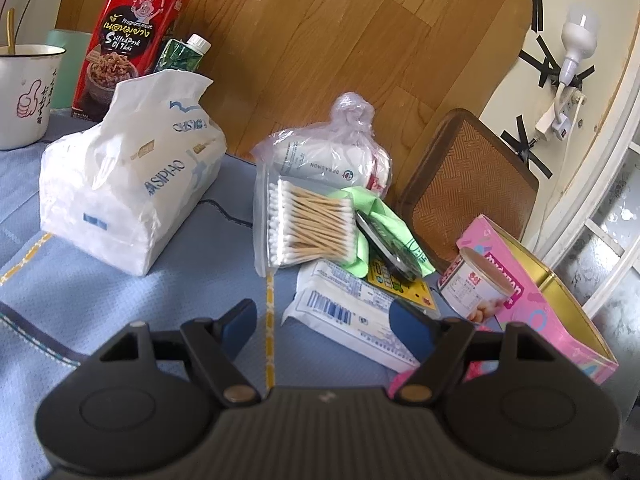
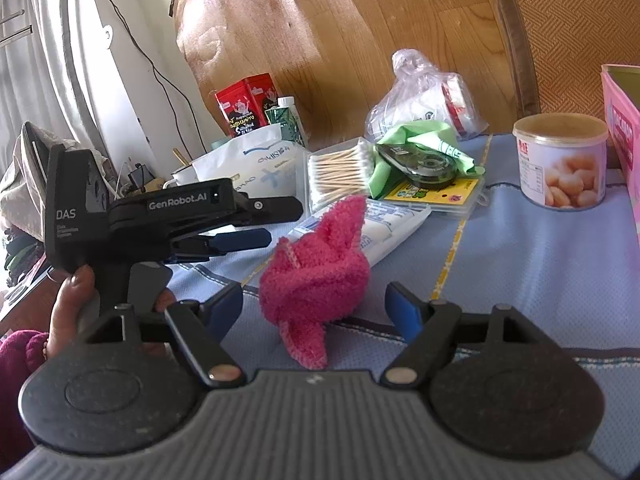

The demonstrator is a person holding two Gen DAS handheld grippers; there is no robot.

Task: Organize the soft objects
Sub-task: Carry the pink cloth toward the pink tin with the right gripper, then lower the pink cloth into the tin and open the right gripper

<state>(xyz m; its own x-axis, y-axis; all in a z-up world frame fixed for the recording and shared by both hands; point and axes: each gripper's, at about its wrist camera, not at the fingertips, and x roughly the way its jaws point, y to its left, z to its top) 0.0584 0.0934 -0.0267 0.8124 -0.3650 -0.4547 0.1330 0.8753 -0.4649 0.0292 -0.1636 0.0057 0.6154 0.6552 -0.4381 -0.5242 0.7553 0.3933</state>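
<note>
While both grippers gape, pink cloth (image 2: 316,276) sits knotted

Your pink box (image 1: 548,300) runs off the right edge in the right wrist view, and there your own gripper body covers the near edge of the blue cloth (image 2: 540,272). The white mug (image 1: 24,92) at the cloth's far left corner is cut by the left edge. Print on the wipes pack (image 1: 352,312) is too small to read.
</note>
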